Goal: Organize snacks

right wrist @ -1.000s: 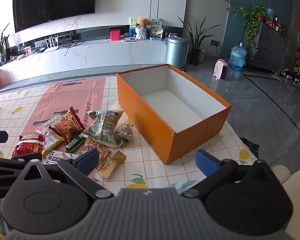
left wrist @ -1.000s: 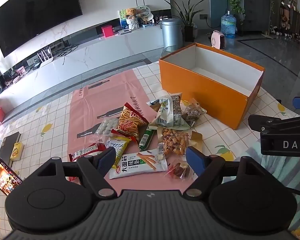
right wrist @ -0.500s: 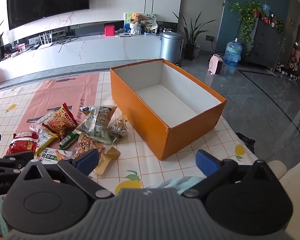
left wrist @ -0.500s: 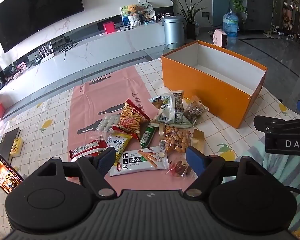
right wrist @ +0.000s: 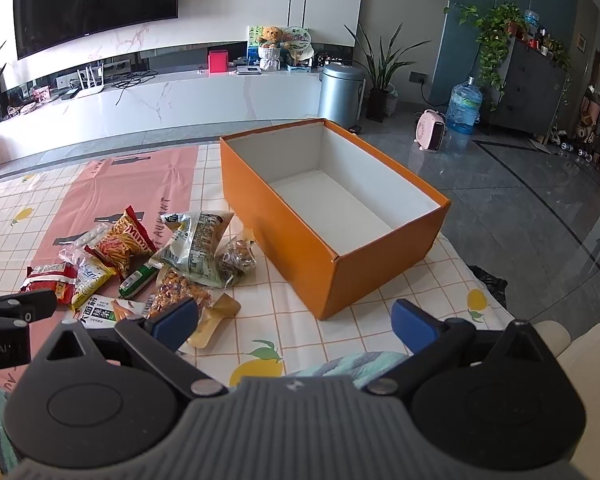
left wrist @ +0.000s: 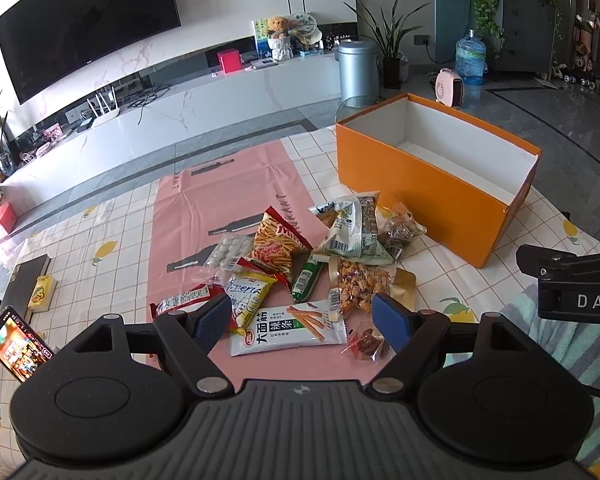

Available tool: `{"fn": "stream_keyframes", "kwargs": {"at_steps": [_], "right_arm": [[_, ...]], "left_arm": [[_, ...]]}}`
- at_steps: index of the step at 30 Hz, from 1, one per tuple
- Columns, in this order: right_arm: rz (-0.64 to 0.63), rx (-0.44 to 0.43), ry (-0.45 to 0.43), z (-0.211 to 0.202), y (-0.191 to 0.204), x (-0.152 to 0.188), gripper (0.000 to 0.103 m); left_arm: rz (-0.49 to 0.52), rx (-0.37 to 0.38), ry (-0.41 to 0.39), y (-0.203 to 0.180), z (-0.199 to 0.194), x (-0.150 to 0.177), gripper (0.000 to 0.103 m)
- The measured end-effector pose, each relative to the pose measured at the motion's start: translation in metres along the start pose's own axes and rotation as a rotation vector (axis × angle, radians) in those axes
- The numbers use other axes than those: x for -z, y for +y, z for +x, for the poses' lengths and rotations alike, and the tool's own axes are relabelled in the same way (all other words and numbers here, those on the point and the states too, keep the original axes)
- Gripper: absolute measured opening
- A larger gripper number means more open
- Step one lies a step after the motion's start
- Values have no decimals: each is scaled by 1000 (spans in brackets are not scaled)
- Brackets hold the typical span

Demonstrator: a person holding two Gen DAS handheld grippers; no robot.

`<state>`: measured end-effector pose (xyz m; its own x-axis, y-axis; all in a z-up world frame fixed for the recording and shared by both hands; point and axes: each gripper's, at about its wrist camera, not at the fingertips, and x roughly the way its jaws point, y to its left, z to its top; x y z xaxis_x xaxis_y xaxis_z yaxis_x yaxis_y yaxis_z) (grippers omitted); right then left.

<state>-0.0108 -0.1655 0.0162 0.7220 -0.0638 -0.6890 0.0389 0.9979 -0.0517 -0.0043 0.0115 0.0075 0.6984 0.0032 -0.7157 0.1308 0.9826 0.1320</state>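
Snacks [left wrist: 300, 272] heaped beside orange box [left wrist: 420, 184], just ahead of left tongs [left wrist: 300, 320], right tongs [right wrist: 296, 320] nearby, both spread wide, empty

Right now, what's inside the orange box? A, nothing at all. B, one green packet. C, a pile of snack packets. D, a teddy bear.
A: the orange box shows only its bare white floor and walls, while the snack packets all lie on the table beside it, outside its left wall.
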Motion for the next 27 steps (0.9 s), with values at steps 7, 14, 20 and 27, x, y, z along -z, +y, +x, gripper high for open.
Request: {"fn": "stream_keyframes", "kwargs": {"at_steps": [7, 14, 20, 27], "right_arm": [[-15, 17, -6, -3, 4, 1, 99], [-9, 24, -7, -4, 4, 1, 99], [-8, 25, -10, -5, 4, 0, 99], [-1, 26, -11, -6, 2, 0, 99]], "left_arm": [[8, 7, 8, 1, 1, 1, 93], [6, 9, -2, 2, 0, 0, 93], [10, 13, -4, 0, -1, 0, 93], [4, 20, 1, -1, 0, 0, 93]]}}
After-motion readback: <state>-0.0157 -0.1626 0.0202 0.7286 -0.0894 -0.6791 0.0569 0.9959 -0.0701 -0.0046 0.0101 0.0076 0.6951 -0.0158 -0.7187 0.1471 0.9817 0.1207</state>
